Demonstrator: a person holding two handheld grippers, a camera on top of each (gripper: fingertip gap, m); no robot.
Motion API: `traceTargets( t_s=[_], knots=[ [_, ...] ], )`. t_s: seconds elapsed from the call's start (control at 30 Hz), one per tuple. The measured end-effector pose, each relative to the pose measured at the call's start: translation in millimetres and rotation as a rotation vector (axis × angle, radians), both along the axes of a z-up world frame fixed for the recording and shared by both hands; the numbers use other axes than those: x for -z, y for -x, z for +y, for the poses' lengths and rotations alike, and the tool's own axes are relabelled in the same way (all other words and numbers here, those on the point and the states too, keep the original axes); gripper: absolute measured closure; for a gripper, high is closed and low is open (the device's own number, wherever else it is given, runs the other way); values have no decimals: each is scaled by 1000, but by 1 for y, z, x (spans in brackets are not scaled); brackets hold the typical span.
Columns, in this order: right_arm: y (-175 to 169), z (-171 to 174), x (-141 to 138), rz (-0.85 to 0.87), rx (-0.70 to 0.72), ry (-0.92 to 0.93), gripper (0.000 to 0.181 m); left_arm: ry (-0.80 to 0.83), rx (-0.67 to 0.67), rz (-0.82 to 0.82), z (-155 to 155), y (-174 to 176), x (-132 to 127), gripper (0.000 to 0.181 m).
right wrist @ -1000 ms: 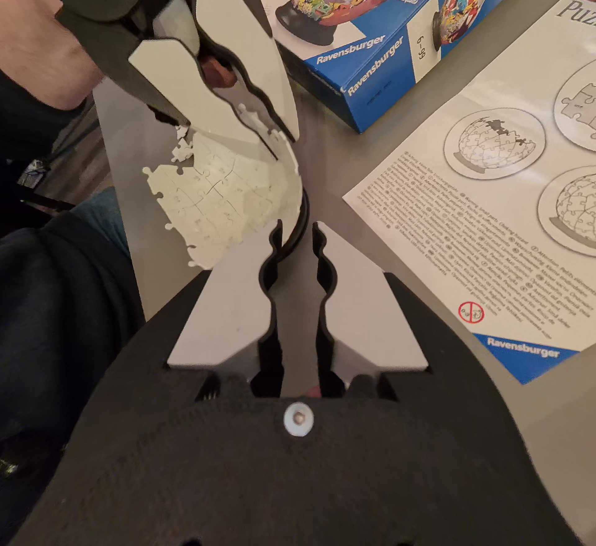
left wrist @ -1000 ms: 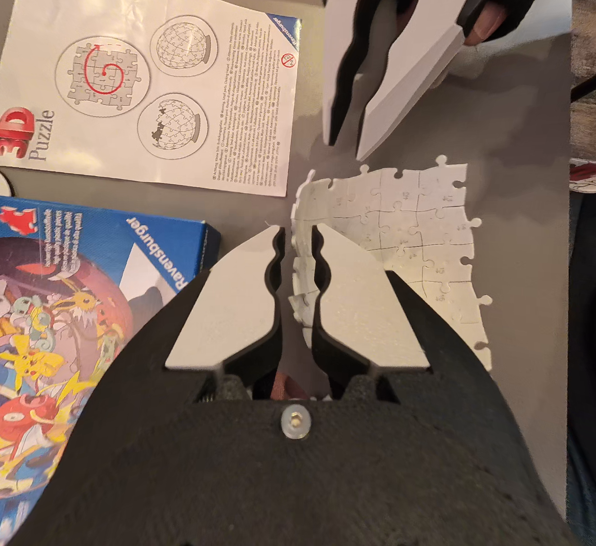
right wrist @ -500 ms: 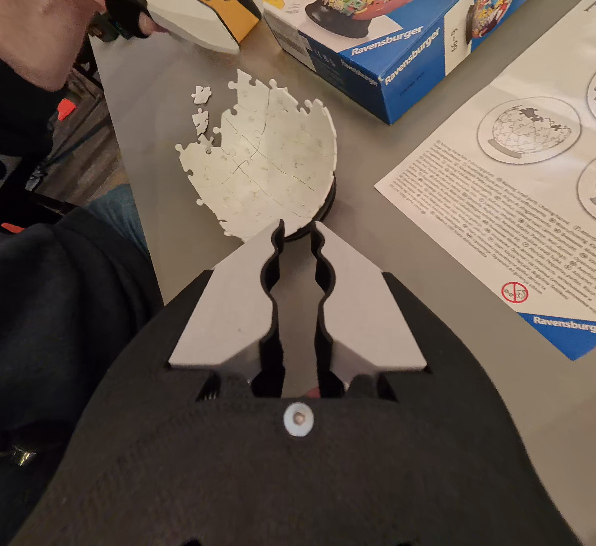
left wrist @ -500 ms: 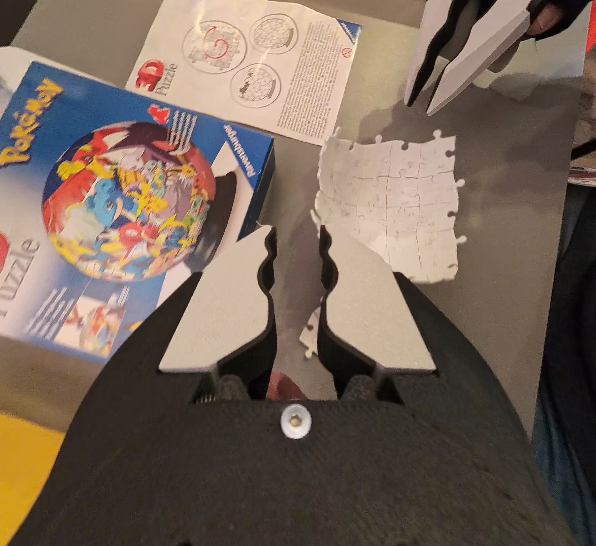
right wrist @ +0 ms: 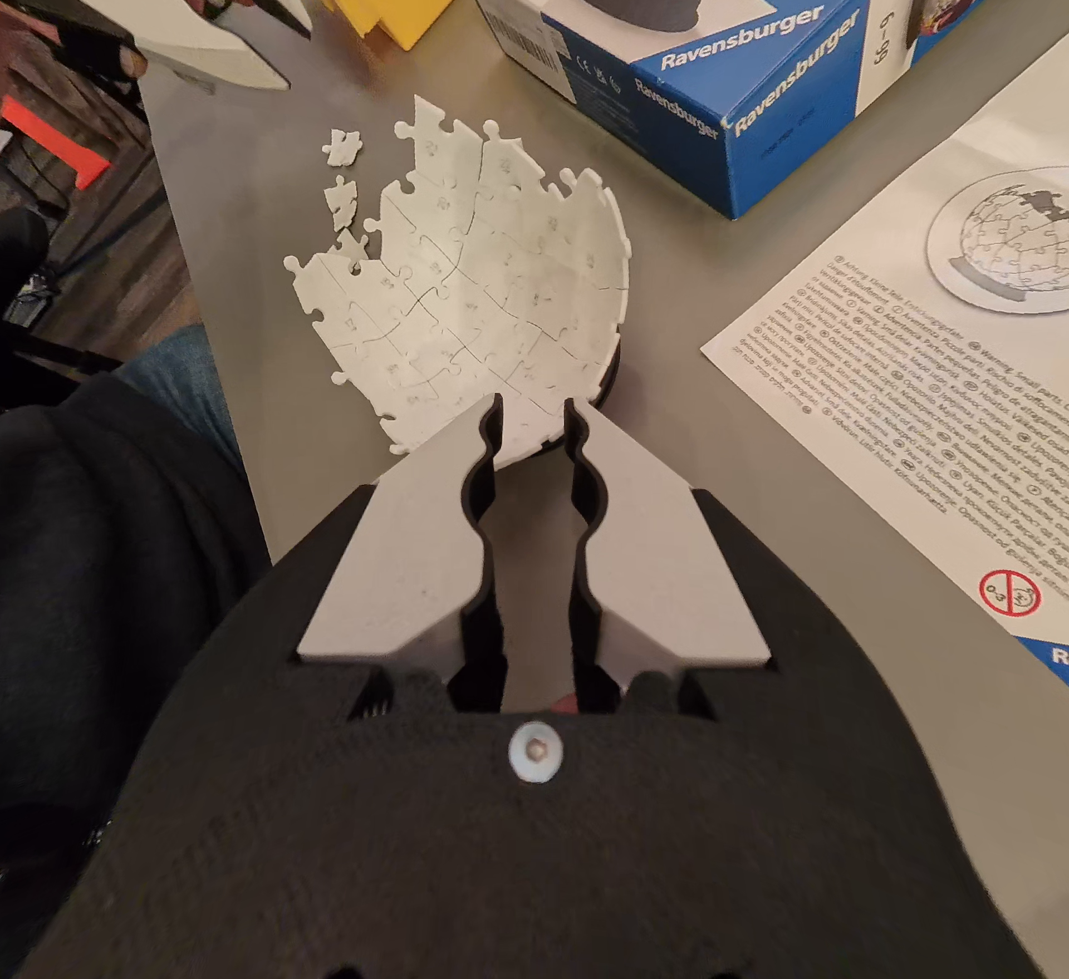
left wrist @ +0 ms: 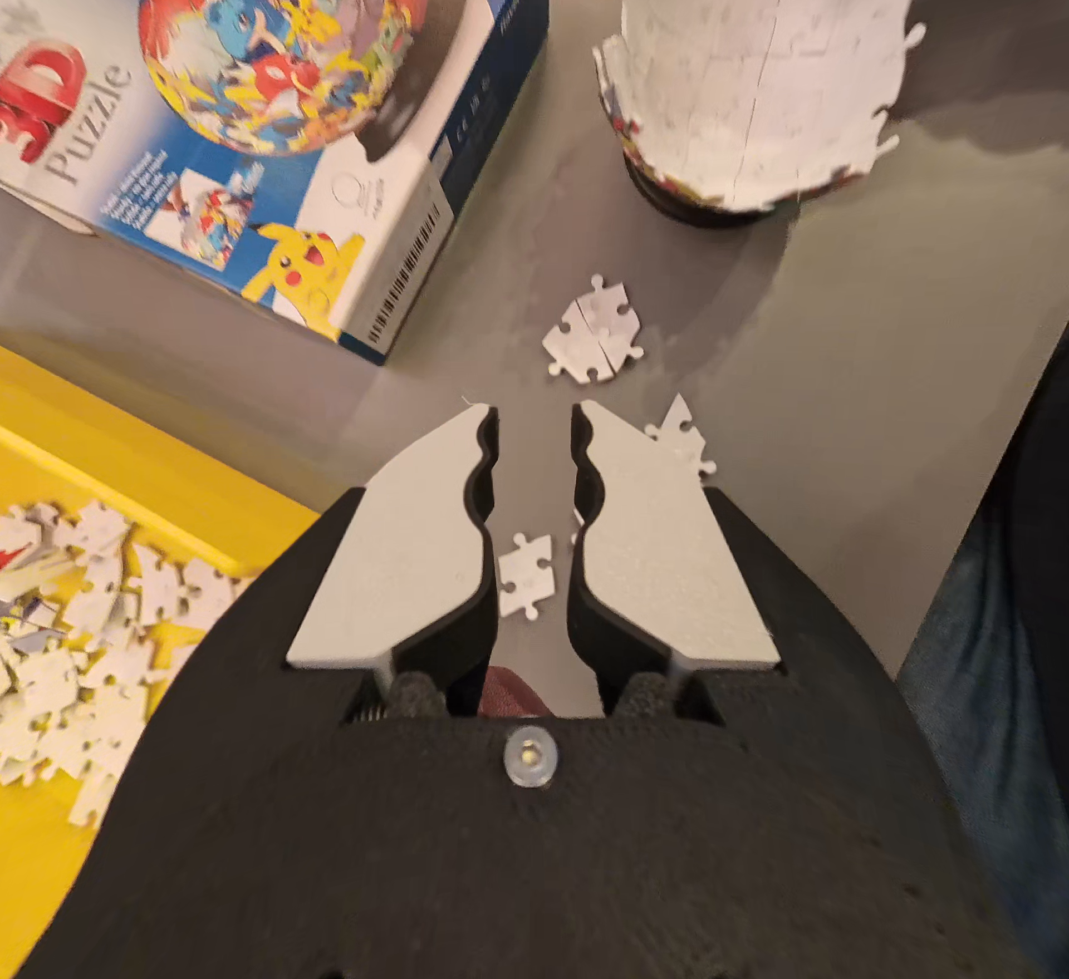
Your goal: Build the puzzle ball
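The partly built puzzle ball point(right wrist: 480, 303) is a curved white shell with its inner side showing, resting on a black stand point(right wrist: 608, 381). It also shows in the left wrist view point(left wrist: 752, 66), top right. My right gripper point(right wrist: 532, 407) is open and empty, with its tips just in front of the shell's near edge. My left gripper point(left wrist: 535, 413) is open and empty above the table, back from the ball. A loose piece point(left wrist: 525, 575) lies below, between its fingers. A small joined cluster point(left wrist: 593, 335) lies ahead of it. Another piece point(left wrist: 682, 439) lies beside the right finger.
The blue puzzle box point(left wrist: 260, 84) lies left of the ball. A yellow tray point(left wrist: 87, 633) with several loose pieces is at the near left. An instruction sheet point(right wrist: 925, 373) lies to the right. A person's dark clothing point(right wrist: 115, 546) is at the table edge.
My left gripper has pulled back from the shell toward the loose pieces and the yellow tray. The shell stays on its stand. My right gripper has barely moved.
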State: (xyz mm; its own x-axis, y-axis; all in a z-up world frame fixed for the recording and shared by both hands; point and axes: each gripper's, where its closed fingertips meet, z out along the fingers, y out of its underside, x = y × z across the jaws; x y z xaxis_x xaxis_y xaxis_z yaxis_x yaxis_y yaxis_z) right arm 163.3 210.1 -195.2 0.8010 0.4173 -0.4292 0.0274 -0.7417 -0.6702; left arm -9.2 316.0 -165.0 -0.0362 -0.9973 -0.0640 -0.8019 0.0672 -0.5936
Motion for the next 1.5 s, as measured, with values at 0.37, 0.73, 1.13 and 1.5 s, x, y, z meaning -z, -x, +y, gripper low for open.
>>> traceTargets(
  t_s=[0.37,0.73,1.13,1.5],
  knots=[
    [2,1,0,-27,-25,-10,161,-79,29,84,-10,46,26,155],
    [-2,0,-3,-5,-6,-24,161,-177,-24,204,5,78,60,152],
    [-1,2,-8,22,-4,-39,162,-23,-80,136,12,72,70,172],
    [-4,1,-26,1,3,-88,164,-75,-78,58,2,58,65,181]
  ],
)
